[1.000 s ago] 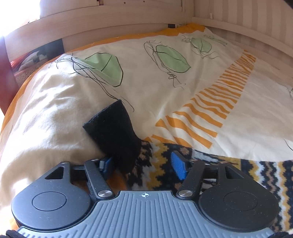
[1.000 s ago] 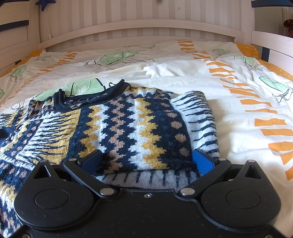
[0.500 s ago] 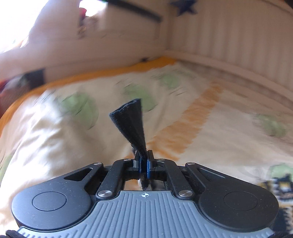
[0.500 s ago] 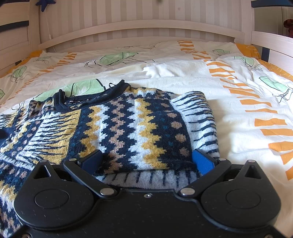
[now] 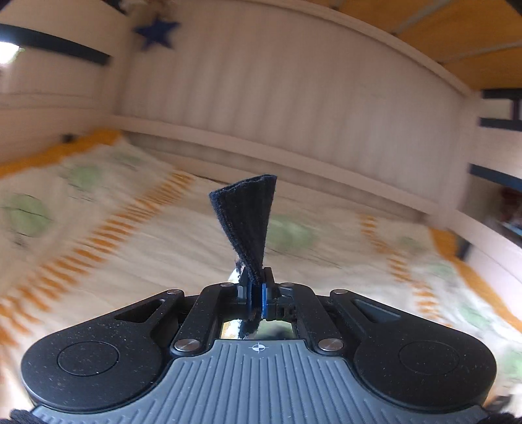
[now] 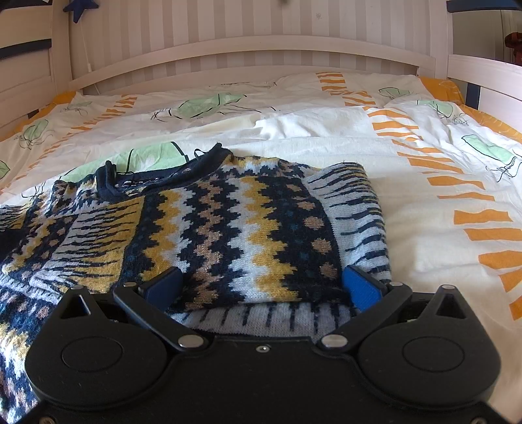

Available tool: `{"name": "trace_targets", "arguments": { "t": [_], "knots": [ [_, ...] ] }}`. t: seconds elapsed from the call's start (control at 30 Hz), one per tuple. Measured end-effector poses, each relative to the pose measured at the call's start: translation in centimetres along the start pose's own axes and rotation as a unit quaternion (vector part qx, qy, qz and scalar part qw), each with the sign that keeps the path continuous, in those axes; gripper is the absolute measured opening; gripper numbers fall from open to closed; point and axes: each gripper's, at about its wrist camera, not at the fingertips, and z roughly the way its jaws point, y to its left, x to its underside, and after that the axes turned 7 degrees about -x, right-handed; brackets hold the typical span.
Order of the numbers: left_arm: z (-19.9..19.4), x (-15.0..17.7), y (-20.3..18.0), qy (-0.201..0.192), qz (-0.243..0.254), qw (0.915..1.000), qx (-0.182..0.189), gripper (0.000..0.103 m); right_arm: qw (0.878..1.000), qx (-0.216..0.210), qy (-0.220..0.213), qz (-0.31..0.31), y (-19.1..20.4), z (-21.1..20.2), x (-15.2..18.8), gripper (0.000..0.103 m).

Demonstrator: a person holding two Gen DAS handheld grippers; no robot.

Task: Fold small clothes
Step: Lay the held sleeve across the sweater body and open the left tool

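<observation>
The left claw (image 5: 256, 290) is closed tight on a dark navy ribbed cuff of knitted fabric (image 5: 248, 221), which stands up from between the blue pads (image 5: 265, 301) and widens like a fan toward its free end. The cuff is lifted above the bed (the background of this view is blurred, so it cannot be told how high).

The right claw (image 6: 261, 283) is wide open and holds nothing. Its two blue pads (image 6: 360, 287) rest on either side of the folded part of a small knitted sweater with zigzag bands in navy, mustard yellow and pale grey (image 6: 228, 228). The sweater lies flat on the cream duvet cover with green leaves and orange stripes (image 6: 424, 195), toward the left and near side of the bed, its navy neckline (image 6: 156, 182) pointing to the white wooden headboard (image 6: 248, 49). One side of the sweater is folded over the middle. A dark blue star (image 6: 80, 7) hangs on the striped wall above the far left corner of the bed.
</observation>
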Motion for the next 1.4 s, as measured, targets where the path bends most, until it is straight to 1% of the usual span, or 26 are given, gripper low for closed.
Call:
{"name": "trace_targets", "arguments": {
  "t": [0.07, 0.17, 0.33, 0.43, 0.5, 0.53, 0.6, 0.77, 0.9, 0.97, 1.07, 1.13, 1.17, 1.2, 1.27, 1.4],
  "knots": [
    [1.3, 1.6, -2.9, 0.021, 0.001, 0.9994, 0.026, 0.005, 1.000, 0.000, -0.001, 0.001, 0.0, 0.0, 0.0, 0.103],
    [3.5, 4.6, -6.3, 0.060, -0.002, 0.9970, 0.050, 0.005, 1.000, 0.000, -0.001, 0.001, 0.0, 0.0, 0.0, 0.103],
    [6.8, 9.3, -9.5, 0.121, 0.023, 0.9907, 0.057, 0.005, 1.000, -0.001, -0.003, 0.003, 0.0, 0.0, 0.1, 0.103],
    [6.9, 11.5, -10.5, 0.156, 0.025, 0.9859, 0.054, 0.006, 1.000, -0.002, -0.004, 0.004, 0.0, 0.0, 0.1, 0.103],
    [6.9, 12.0, -10.9, 0.176, 0.026, 0.9823, 0.059, 0.007, 1.000, -0.003, -0.004, 0.005, 0.0, 0.1, 0.1, 0.103],
    [6.8, 12.1, -11.1, 0.179, 0.029, 0.9814, 0.062, 0.009, 1.000, -0.003, -0.005, 0.006, -0.1, 0.1, 0.1, 0.103],
    [6.0, 11.8, -11.5, 0.176, 0.033, 0.9811, 0.074, 0.023, 1.000, -0.004, -0.005, 0.007, -0.1, 0.1, 0.1, 0.103],
    [2.4, 10.0, -11.3, 0.159, 0.016, 0.9829, 0.091, 0.024, 1.000, -0.006, 0.001, 0.009, -0.2, 0.0, -0.1, 0.103],
    [-1.1, 8.2, -10.4, 0.150, 0.015, 0.9850, 0.084, 0.027, 0.999, -0.032, 0.017, 0.025, -0.9, -0.7, -1.2, 0.102],
    [-2.7, 7.2, -10.1, 0.145, 0.015, 0.9864, 0.075, 0.030, 0.998, -0.039, 0.027, 0.041, -1.2, -2.1, -1.9, 0.102],
    [-5.0, 6.1, -9.1, 0.137, 0.009, 0.9885, 0.065, 0.034, 0.995, -0.065, 0.020, 0.079, -1.6, -5.3, -2.4, 0.102],
    [-6.5, 5.8, -8.5, 0.134, 0.016, 0.9892, 0.058, 0.035, 0.992, -0.083, 0.023, 0.092, -1.6, -7.1, -2.5, 0.102],
    [-7.2, 5.8, -8.2, 0.130, 0.021, 0.9898, 0.053, 0.037, 0.991, -0.090, 0.026, 0.094, -1.6, -7.9, -2.4, 0.102],
    [-7.8, 5.8, -7.9, 0.127, 0.025, 0.9904, 0.049, 0.041, 0.991, -0.095, 0.027, 0.095, -1.4, -8.7, -2.3, 0.102],
    [-8.5, 6.4, -7.5, 0.119, 0.035, 0.9916, 0.036, 0.043, 0.989, -0.107, 0.027, 0.094, -1.1, -10.0, -2.1, 0.102],
    [-8.7, 8.6, -6.9, 0.112, 0.067, 0.9915, 0.002, 0.043, 0.988, -0.125, 0.026, 0.084, -0.1, -11.6, -2.0, 0.102]
  ]
}}
